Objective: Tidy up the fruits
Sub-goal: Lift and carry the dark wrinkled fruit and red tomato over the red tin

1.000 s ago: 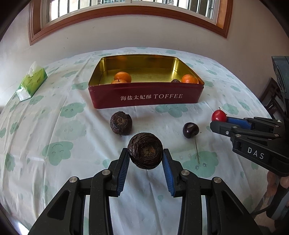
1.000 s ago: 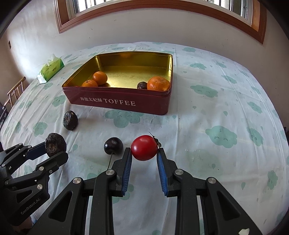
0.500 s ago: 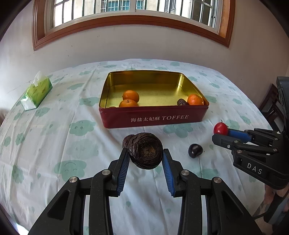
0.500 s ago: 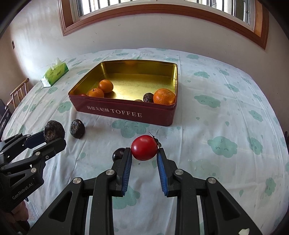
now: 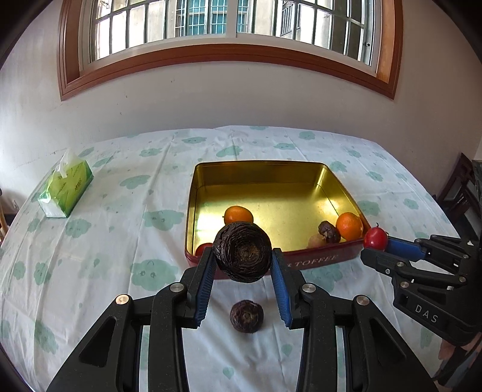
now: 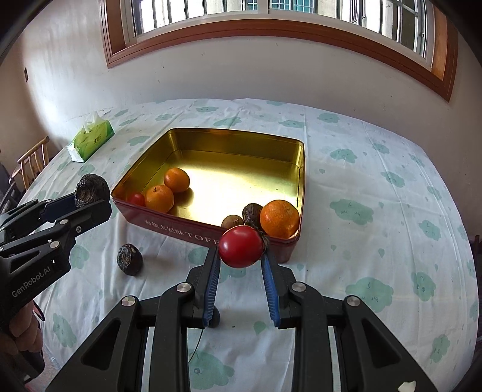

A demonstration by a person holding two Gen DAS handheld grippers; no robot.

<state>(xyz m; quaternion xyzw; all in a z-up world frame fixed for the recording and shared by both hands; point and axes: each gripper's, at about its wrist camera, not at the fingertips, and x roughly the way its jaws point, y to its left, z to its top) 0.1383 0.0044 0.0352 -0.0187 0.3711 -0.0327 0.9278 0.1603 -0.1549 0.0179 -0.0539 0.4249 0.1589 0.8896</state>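
Gripping dark fruit [image 5: 242, 256] left, tomato [image 6: 241, 246] right, cloud-print tablecloth [image 6: 376, 181], arched window [image 5: 229, 24].

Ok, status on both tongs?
Left tongs shut on dark wrinkled fruit. Right tongs shut on red fruit. Tin ahead, path clear.

Tin [image 5: 340, 193]: metal, polished gold inside, glossy red outside. Tablecloth [image 6: 376, 187]: matt printed cloth, lightly creased. Dark fruit [image 5: 242, 256] in the left gripper [image 5: 242, 265]: rough, ridged, dull. Tomato [image 6: 241, 246]: smooth, shiny skin. Oranges [image 6: 279, 218]: finely pitted, slight sheen. Gripper bodies: matt black plastic; pads [image 6: 213, 283] ribbed blue. Window frame [image 5: 211, 54]: varnished wood. Tissue pack [image 5: 64, 190]: glossy wrapper.
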